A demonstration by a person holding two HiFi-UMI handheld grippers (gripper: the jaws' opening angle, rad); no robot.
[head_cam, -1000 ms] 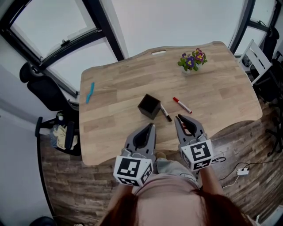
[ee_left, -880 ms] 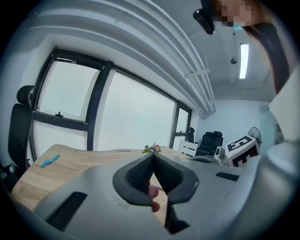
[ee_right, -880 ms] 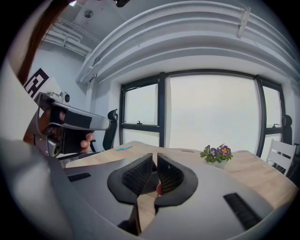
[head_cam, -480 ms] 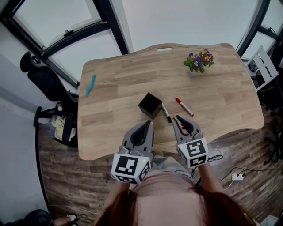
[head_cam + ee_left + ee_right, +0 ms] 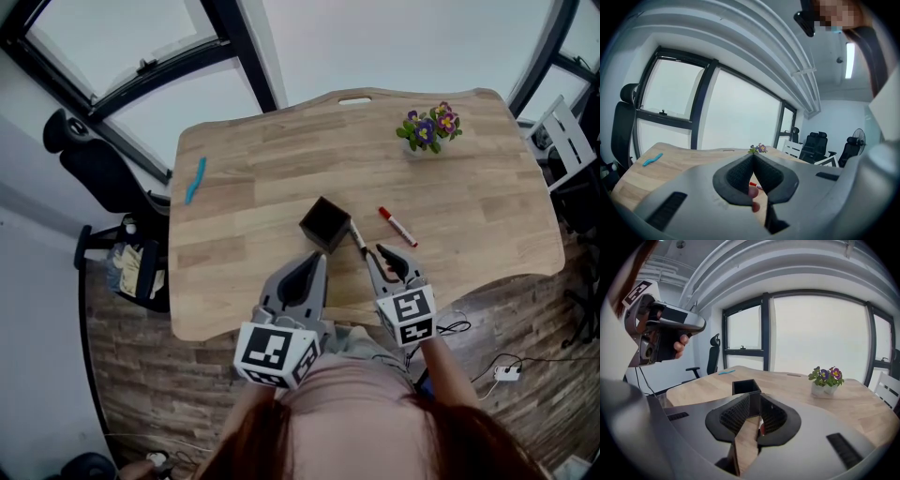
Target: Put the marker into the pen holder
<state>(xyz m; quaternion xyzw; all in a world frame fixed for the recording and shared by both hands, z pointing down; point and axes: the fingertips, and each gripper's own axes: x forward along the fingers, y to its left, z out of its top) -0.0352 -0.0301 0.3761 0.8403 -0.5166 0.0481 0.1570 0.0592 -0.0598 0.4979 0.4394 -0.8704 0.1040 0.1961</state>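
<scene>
**A:** On the wooden table, what lies around the pen holder?

**B:** Just to its right is a black marker, flat on the wood. Its far end is by the holder's corner, and I can't tell whether they touch. Further right of the holder lies a red-capped marker, apart from the black one. Well beyond the holder, off to the right, stands a potted flower. Well off to the holder's left lies a blue strip.

**A:** And your tongs?

**B:** Both hang on my side of the holder, over the table's near edge. My left gripper has its jaws together on nothing. My right gripper points toward the holder and the black marker. Its jaws stand a narrow slit apart and hold nothing, and the holder's dark wall shows through the gap.
</scene>
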